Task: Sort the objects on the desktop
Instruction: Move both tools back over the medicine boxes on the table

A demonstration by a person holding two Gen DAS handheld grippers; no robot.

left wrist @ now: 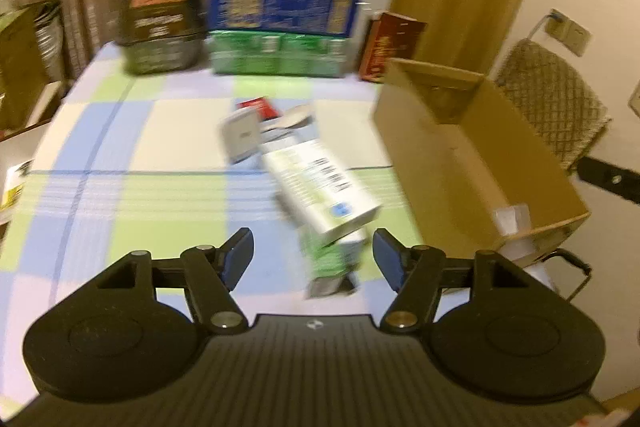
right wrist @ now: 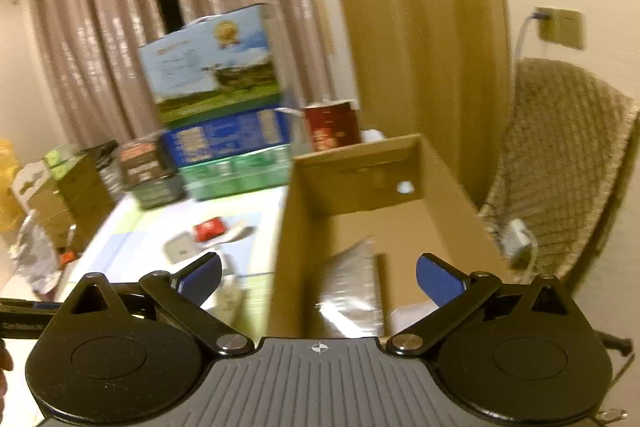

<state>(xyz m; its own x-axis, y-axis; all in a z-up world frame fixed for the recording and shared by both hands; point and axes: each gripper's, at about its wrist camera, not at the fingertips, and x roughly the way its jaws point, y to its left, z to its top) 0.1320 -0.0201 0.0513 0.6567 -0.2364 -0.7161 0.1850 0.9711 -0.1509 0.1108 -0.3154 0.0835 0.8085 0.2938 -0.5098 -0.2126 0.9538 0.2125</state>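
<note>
Both tongs, left tongs (left wrist: 313, 254) and right tongs (right wrist: 318, 278), are wide and empty, because I aim at the white carton (left wrist: 320, 183) on the bench (left wrist: 120, 155) beside the cardboard box (left wrist: 472, 163).

Matt cardboard box (right wrist: 352, 227), woven chair (right wrist: 560, 155)

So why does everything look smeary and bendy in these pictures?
Left wrist view: the white carton and the stacked boxes behind are smeared by motion blur, while the left gripper stays sharp. Right wrist view: the curtains are streaked and the cardboard box is soft, but the right gripper looks crisp. Both views: the fisheye lens bends straight edges, corners go dark, and the light is warm yellow.
</note>
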